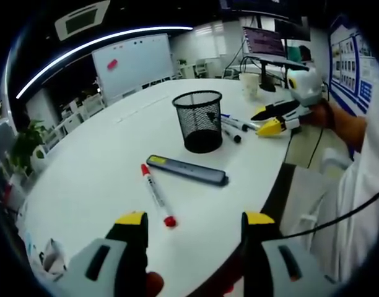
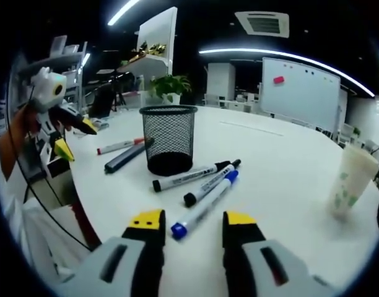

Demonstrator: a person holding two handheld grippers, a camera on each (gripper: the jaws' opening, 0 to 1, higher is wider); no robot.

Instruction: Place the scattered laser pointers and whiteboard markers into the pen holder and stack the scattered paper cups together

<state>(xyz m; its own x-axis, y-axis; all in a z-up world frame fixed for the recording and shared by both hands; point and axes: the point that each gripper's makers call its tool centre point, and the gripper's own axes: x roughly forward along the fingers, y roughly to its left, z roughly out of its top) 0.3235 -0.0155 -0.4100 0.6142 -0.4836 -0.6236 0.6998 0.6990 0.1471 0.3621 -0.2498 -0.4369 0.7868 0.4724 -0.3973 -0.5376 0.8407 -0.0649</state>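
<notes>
Showing no legible print, markers lie beside holder.

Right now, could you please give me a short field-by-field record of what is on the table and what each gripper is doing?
surface: white round table
holder: black mesh pen holder, upright, contents not visible
left side of holder: red-capped whiteboard marker and dark laser pointer, lying flat
other side: three markers, one blue-capped marker nearest the right gripper
cup: paper cup, upright
left gripper: open, holding nothing
right gripper: open, holding nothing
</notes>
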